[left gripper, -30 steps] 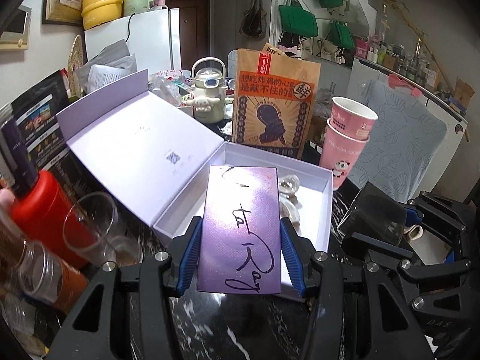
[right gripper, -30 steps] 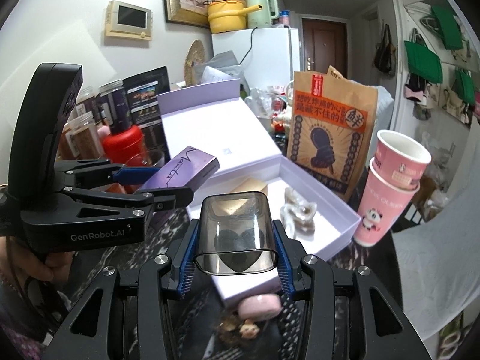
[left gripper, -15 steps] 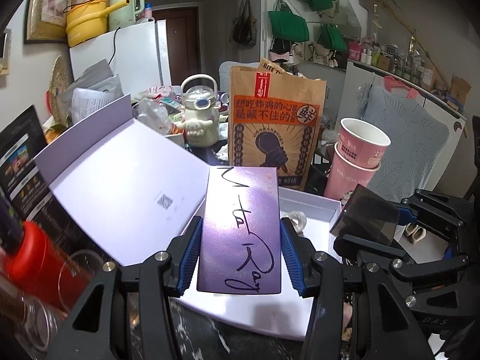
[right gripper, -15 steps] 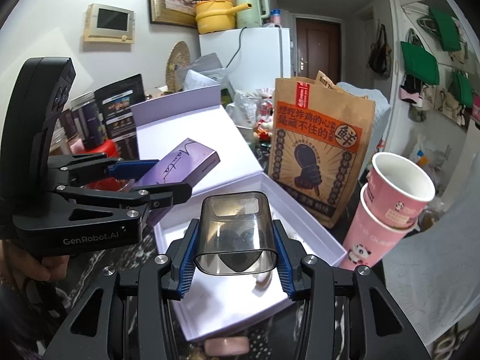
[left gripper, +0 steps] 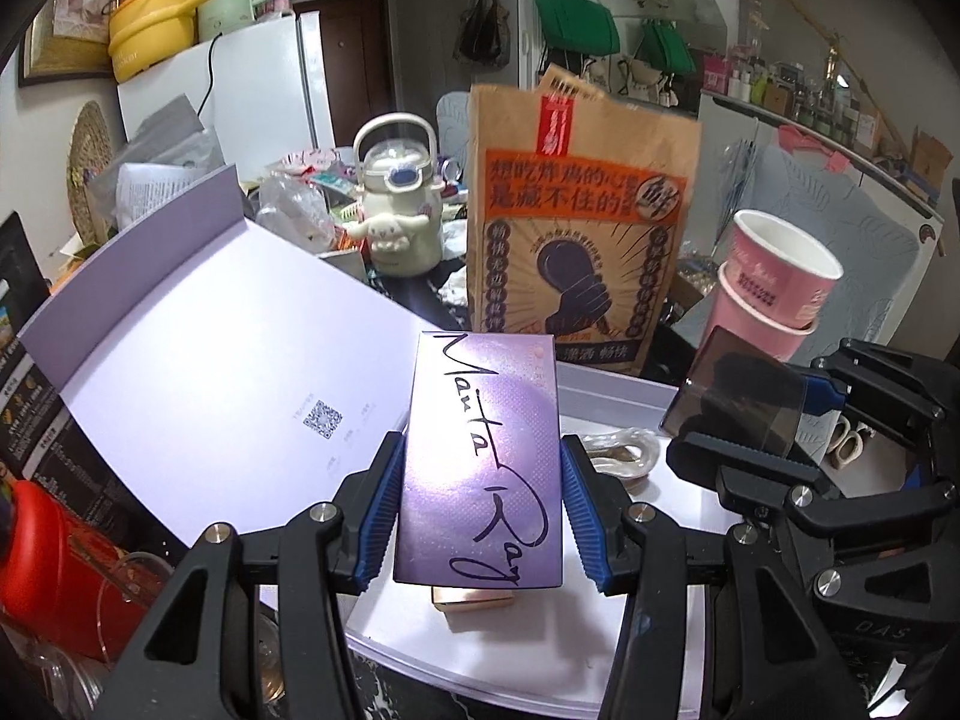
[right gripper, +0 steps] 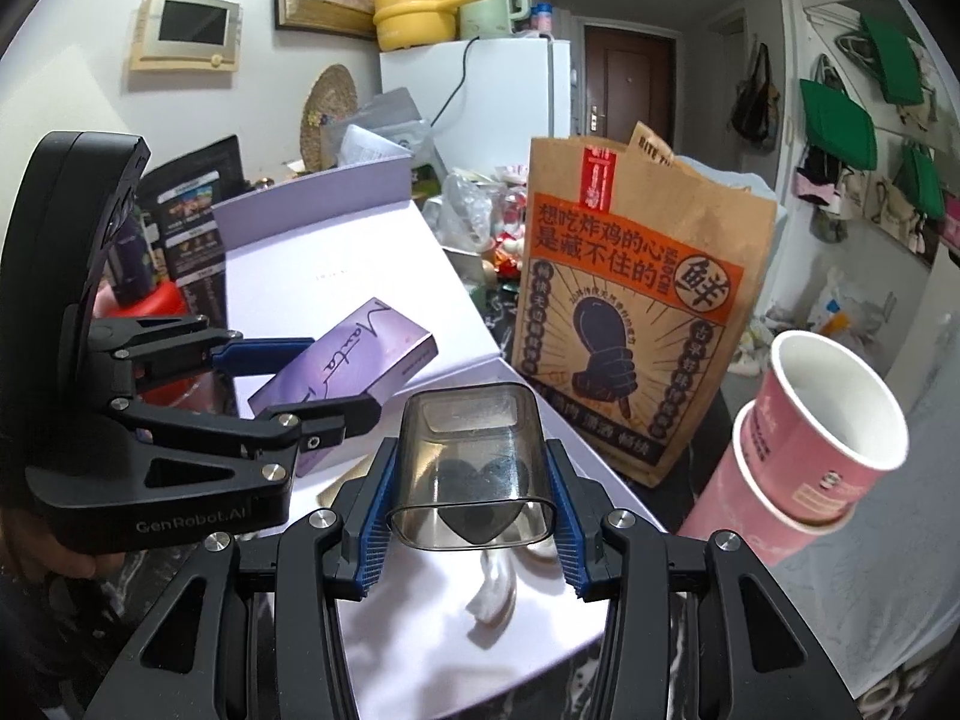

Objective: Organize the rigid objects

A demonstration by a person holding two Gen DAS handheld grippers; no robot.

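Both grippers advanced over white box (left gripper: 606,396), gold item (left gripper: 473,605) left-view only

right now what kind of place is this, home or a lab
Most likely a lived-in home, kitchen or dining corner: a white fridge topped with a yellow pot, tote bags hung on the wall, and a takeaway paper bag on the cluttered table.

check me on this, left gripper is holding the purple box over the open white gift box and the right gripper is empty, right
Not quite: the right gripper is not empty. The right wrist view shows it shut on a smoky clear case. The rest stands: the left gripper holds the purple box over the open white gift box.
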